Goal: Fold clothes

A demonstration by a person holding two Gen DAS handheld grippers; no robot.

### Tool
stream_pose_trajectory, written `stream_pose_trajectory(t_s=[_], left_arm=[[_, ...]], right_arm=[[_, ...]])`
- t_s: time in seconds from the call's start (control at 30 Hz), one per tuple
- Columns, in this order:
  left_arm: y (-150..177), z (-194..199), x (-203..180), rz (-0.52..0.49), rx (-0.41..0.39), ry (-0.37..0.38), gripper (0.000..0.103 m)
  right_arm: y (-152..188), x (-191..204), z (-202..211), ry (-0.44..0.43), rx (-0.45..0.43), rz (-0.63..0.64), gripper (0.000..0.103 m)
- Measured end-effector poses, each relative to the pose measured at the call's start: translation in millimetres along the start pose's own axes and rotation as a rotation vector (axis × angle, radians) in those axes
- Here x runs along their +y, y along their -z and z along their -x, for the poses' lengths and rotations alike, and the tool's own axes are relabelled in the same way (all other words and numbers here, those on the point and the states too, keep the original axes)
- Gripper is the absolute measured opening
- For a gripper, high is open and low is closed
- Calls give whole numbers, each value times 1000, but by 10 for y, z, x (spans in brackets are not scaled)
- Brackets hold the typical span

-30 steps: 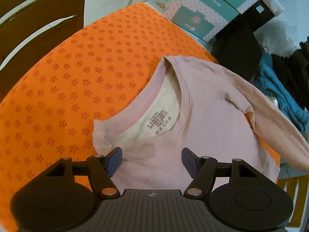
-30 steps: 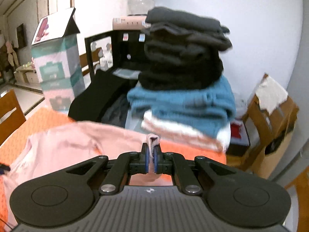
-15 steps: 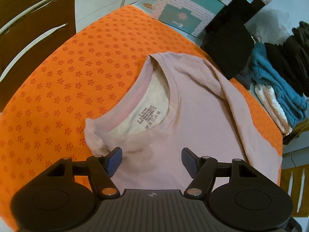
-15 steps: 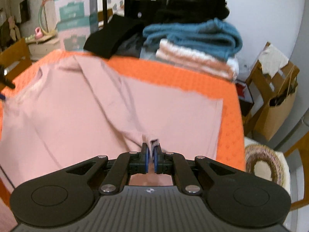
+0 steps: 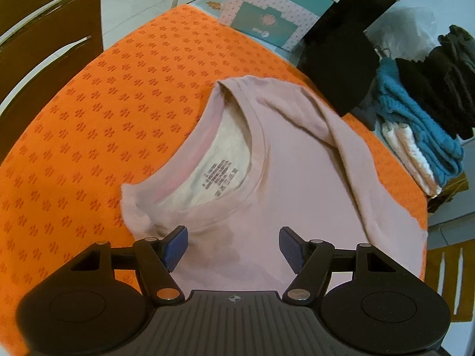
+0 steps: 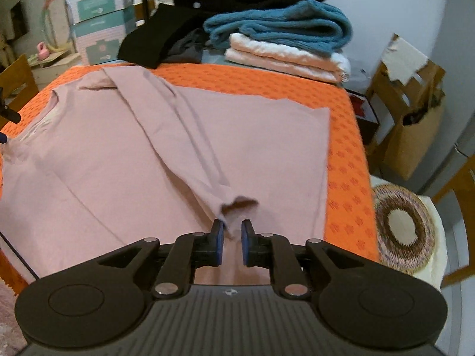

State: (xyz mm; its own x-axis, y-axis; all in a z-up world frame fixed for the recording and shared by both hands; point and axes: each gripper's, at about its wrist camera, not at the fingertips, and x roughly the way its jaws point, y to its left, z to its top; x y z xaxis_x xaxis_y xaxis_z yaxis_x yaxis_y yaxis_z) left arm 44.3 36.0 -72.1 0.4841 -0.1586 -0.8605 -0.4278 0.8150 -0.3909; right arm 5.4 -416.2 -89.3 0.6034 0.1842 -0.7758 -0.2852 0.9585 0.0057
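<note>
An orange patterned cloth (image 6: 344,136) is spread over the desk, and on it a pink long-sleeved shirt (image 6: 118,160) is laid flat, collar toward the left gripper. One sleeve (image 6: 184,136) is seen folded diagonally across the body, its cuff (image 6: 237,204) just ahead of the right gripper (image 6: 231,243). At the desk's far edge a stack of folded clothes (image 6: 285,38) is seen, blue knit over white, with a black garment (image 6: 154,41) beside it and teal boxes (image 5: 276,9) behind. The right gripper's jaws are opening, the cuff's edge lying loose between them. The left gripper (image 5: 233,247) is held over the shirt below the collar (image 5: 225,160), its jaws wide apart, nothing gripped.
</note>
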Motion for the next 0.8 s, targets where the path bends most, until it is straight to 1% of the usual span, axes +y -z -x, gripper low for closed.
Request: stream_pose_trajectory(t_s=[0.07,0.13,0.2,0.27,0.33,0.4,0.47,0.57,0.6,0.63,0.67,0.7,0.8], left_arm=[[-2,-8,0,-7,-3,10,70],[-11,-39,14,-8,2,14,70],[-27,-71,32,-2,7,18,70],[-42,-89,45,6,5,25,70],[-53,-98,56,13,3,31,70],[-65,-108,63,15,2,34,70],[-75,-114,74,18,0,37,70],[-115,-119,96,27,-8,40,70],[-141,-115,107,42,-15,45,70],[-168,-111,118,57,-22,51,70],[-206,-103,129,78,-33,66,70],[-244,-95,140,100,-44,80,70],[-380,-86,135,141,-83,110,70]], right_arm=[[10,-24,65,19,3,-22,16],[10,-79,133,35,1,-73,17],[-3,-185,193,35,-3,-174,23],[-15,-315,233,8,-15,-311,27],[-27,-439,219,-37,-26,-452,29],[-27,-521,133,-76,-16,-568,30],[-19,-572,10,-112,4,-665,31],[-12,-571,-217,-137,45,-723,30],[-12,-565,-289,-134,57,-728,30],[-18,-560,-347,-121,65,-725,26],[-26,-564,-396,-109,72,-725,6],[-38,-574,-430,-102,73,-729,2],[-141,-643,-312,-68,15,-721,2]])
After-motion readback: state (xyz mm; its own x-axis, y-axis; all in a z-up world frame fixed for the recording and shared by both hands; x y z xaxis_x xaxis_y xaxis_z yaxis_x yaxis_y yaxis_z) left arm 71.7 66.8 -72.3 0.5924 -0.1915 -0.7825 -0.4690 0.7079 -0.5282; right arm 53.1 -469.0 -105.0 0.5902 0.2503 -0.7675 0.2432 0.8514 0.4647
